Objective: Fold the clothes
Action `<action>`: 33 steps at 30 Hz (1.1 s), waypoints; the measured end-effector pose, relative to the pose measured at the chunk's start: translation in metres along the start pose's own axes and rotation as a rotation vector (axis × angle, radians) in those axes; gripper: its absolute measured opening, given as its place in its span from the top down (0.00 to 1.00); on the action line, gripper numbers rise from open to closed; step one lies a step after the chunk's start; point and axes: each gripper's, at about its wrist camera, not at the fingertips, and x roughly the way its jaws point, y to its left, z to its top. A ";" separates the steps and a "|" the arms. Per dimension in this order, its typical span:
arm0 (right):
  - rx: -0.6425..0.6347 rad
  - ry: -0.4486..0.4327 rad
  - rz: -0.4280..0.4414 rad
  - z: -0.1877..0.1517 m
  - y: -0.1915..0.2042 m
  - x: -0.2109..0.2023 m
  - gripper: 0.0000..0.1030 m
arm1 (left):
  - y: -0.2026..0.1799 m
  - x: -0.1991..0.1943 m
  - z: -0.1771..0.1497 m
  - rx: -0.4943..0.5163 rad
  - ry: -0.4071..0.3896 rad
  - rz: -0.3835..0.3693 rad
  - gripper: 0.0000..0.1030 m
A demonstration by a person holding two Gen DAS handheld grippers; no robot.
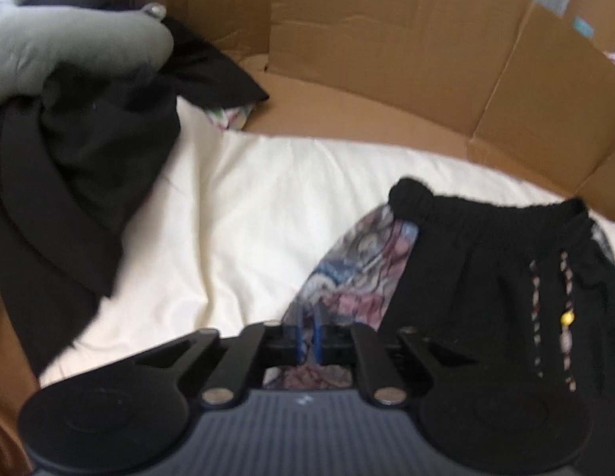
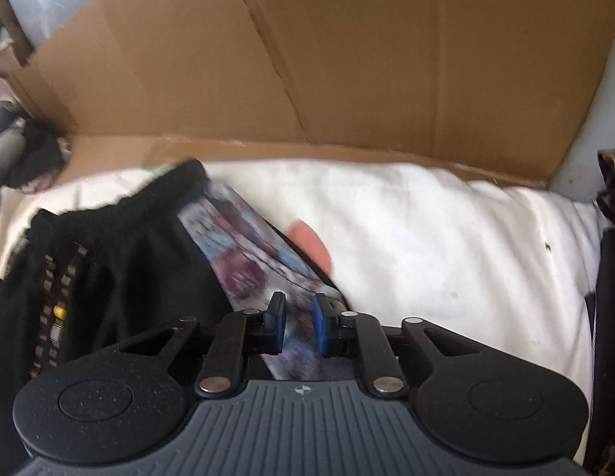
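Now patterned cloth (image 1: 339,277) between both fingers.

2 grippers: left gripper (image 1: 307,337) & right gripper (image 2: 300,323), each w/ 2 blue pads. 1 patterned skirt (image 1: 359,273) w/ black elastic waistband; 2 beaded drawstring cords hang from it. 1 cream sheet (image 1: 236,206). 1 cardboard box (image 1: 386,39) around everything. 1 heap of black clothes (image 1: 77,166) at left, approx; 1 grey padded garment (image 1: 69,47) on top. 1 orange-pink item (image 2: 311,244), blurred. 1 leopard-print fabric (image 2: 614,182) at right edge
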 end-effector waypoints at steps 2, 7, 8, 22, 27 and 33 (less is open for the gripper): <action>-0.041 -0.004 0.006 0.007 0.007 -0.001 0.71 | 0.000 0.000 0.006 0.038 -0.007 0.010 0.89; -0.099 0.001 -0.009 0.025 0.019 0.011 0.63 | 0.001 0.011 0.017 0.041 -0.004 0.001 0.85; -0.108 0.003 -0.011 0.028 0.022 0.015 0.62 | -0.002 0.013 0.018 0.052 -0.006 -0.001 0.83; -0.320 0.105 0.040 0.064 0.063 0.072 0.51 | -0.042 0.049 0.034 0.272 -0.007 -0.073 0.72; -0.368 0.133 0.083 0.066 0.066 0.079 0.67 | -0.041 0.060 0.032 0.261 0.016 -0.113 0.89; -0.448 0.131 0.066 0.065 0.078 0.074 0.95 | -0.036 0.047 0.040 0.259 -0.034 -0.089 0.97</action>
